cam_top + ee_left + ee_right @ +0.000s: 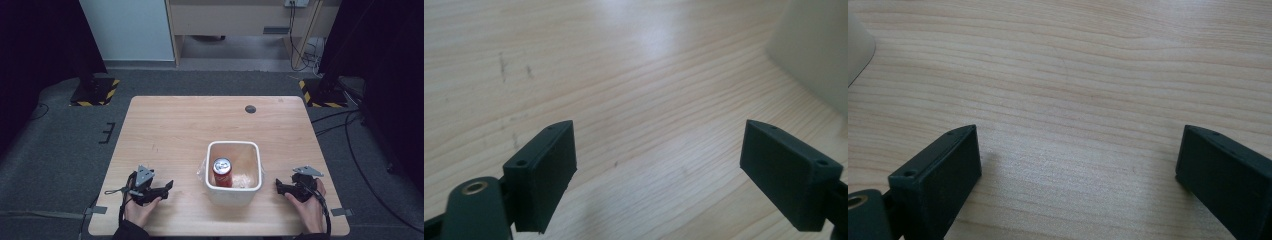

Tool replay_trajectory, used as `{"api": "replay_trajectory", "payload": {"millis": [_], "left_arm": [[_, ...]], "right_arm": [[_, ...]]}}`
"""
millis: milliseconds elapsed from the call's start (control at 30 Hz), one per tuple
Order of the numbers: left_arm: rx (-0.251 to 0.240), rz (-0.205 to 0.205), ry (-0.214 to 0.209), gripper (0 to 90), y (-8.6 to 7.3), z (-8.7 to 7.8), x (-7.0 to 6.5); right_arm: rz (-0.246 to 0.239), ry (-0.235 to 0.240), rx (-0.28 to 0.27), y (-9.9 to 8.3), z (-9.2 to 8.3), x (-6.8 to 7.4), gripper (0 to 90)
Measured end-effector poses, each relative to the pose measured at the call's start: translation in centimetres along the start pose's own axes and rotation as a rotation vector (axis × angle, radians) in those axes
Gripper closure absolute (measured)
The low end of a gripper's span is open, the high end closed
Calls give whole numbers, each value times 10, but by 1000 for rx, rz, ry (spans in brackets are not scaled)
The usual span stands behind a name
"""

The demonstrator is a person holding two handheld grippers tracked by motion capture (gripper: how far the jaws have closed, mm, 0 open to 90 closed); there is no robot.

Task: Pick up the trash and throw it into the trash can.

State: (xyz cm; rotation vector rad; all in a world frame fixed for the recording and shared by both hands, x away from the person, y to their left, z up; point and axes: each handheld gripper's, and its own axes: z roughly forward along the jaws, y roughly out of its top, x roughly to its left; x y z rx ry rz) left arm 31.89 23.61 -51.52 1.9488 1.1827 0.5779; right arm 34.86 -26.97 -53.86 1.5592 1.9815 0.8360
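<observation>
A red drink can (222, 172) stands upright inside a white square bin (234, 197) near the front middle of the wooden table (200, 125). My left gripper (167, 187) rests low over the table to the left of the bin, held in a hand, jaws wide apart with nothing between them (659, 175). The bin's white wall (819, 50) appears at the upper right of the left gripper view. My right gripper (279, 188) sits to the right of the bin, open and empty (1078, 180). A corner of the bin (858, 50) is visible at the left edge of the right gripper view.
A clear plastic wrapper (201, 170) lies against the bin's left side. A dark round hole (250, 109) is set in the table near its far edge. Cables (350, 145) run over the grey floor to the right of the table.
</observation>
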Motion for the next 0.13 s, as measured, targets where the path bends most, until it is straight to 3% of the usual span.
{"api": "replay_trajectory", "payload": {"millis": [133], "left_arm": [[37,10,31,145,-6,3,4]], "right_arm": [[-2,-1,1,0,0,0,39]]}}
